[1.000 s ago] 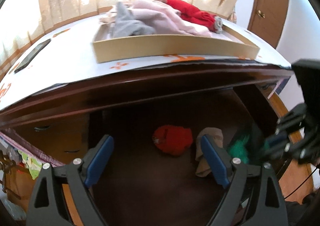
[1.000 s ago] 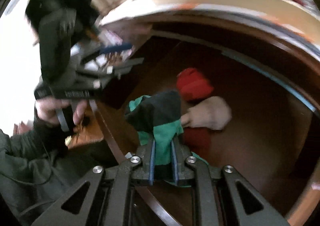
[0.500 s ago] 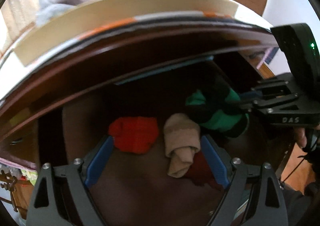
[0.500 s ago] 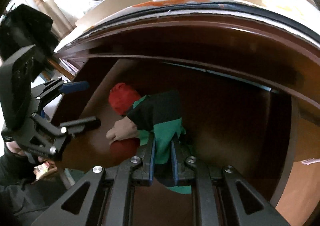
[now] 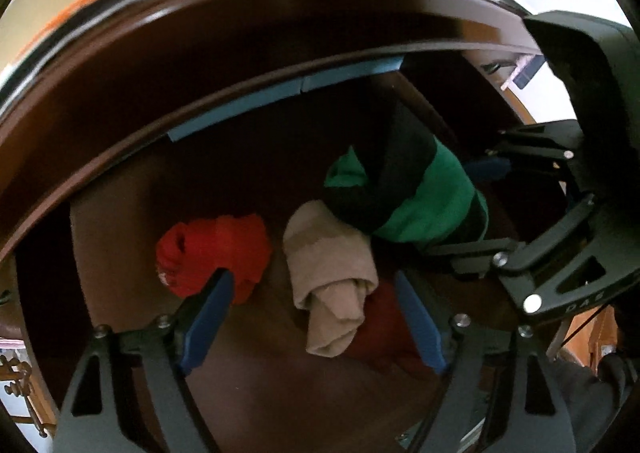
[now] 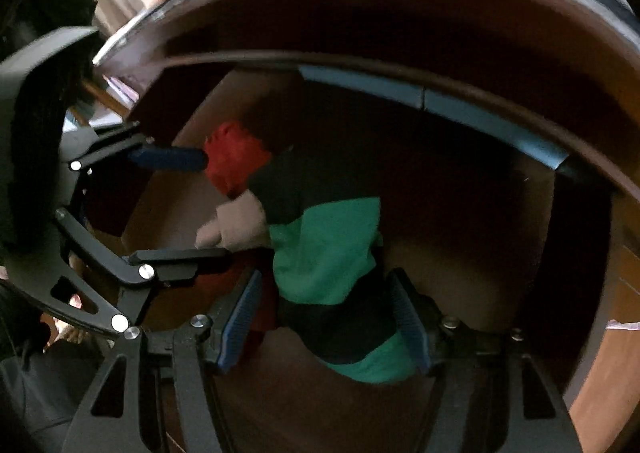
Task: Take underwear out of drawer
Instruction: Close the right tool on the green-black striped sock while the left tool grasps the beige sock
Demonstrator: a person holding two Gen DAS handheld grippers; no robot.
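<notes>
Left wrist view: I am looking steeply down into the open drawer [image 5: 120,221], with my left gripper [image 5: 312,317] hanging over the folded garments.
Left gripper: I am keeping it released, its jaws having just been narrowing a little, with nothing pressed between the pads.
Right gripper: its jaws [image 6: 326,317] have just been opening; the green-and-black underwear [image 6: 324,253] is lying between the blue pads, and I judge it is no longer clamped.
Where the underwear is: it is still resting inside the drawer, at the right-hand side in the left wrist view [image 5: 416,197], leaning on the beige piece.
Relation the next move turns on: the beige rolled underwear [image 5: 332,277] is sitting straight ahead between my left fingers, its long axis running away from me, roughly in line with the fingers, so I am judging the left hand the nearer one for it.
Red piece: the bright red bundle [image 5: 212,253] is lying just beside the left finger's tip, on its outer side.
Count: I am seeing one green-and-black, one beige, one bright red, and one darker red piece [image 5: 384,329] half hidden under the beige; four in all.
Grippers: two, both inside the drawer opening.
</notes>
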